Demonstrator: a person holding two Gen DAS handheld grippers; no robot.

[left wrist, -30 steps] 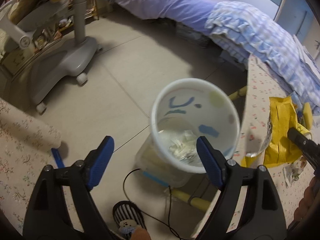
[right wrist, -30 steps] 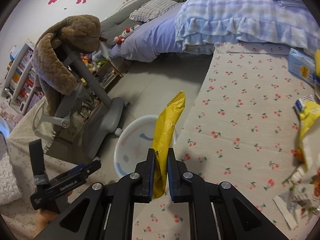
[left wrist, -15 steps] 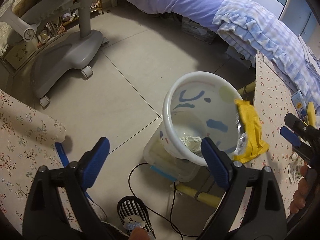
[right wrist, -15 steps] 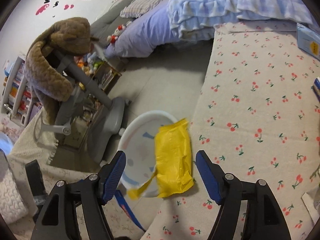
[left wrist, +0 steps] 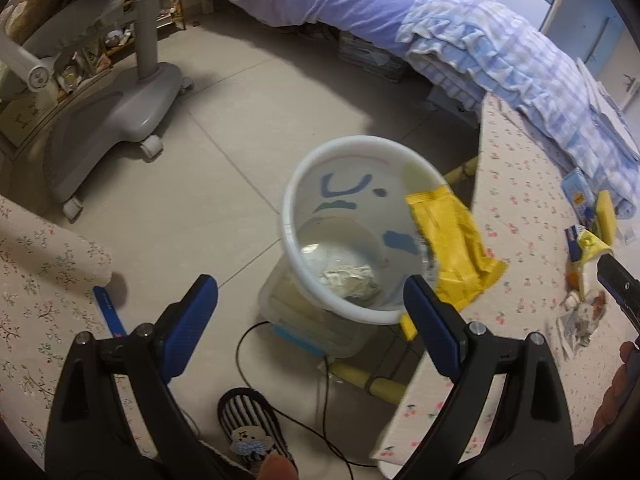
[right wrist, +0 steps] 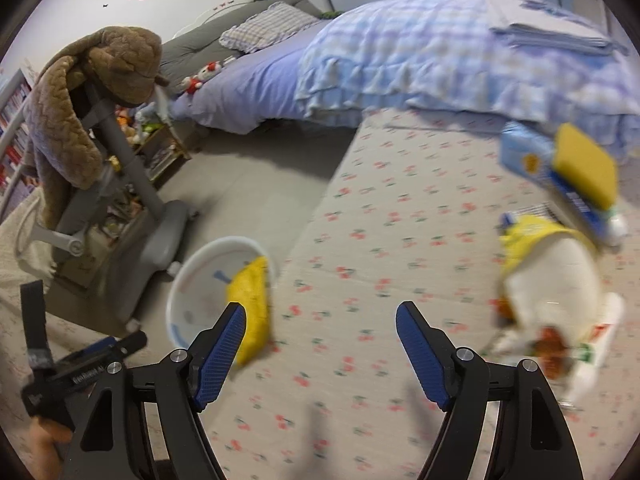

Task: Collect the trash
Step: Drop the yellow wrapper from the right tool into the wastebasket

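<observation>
A: What changed?
B: The yellow wrapper point(left wrist: 452, 248) left the right gripper point(right wrist: 320, 344), whose jaws have just been opening, now released and empty.
A: Where is it?
B: Draped over the rim of the white bin point(left wrist: 320, 168), beside the bench point(right wrist: 400, 240). Left gripper point(left wrist: 310, 304) is released too.

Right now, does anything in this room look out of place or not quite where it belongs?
Yes: the crinkled yellow plastic wrapper is draped over the rim of the white plastic bin, half hanging out toward the cherry-print tablecloth, not down inside with the crumpled paper. The right gripper, jaws just opened, holds nothing.
</observation>
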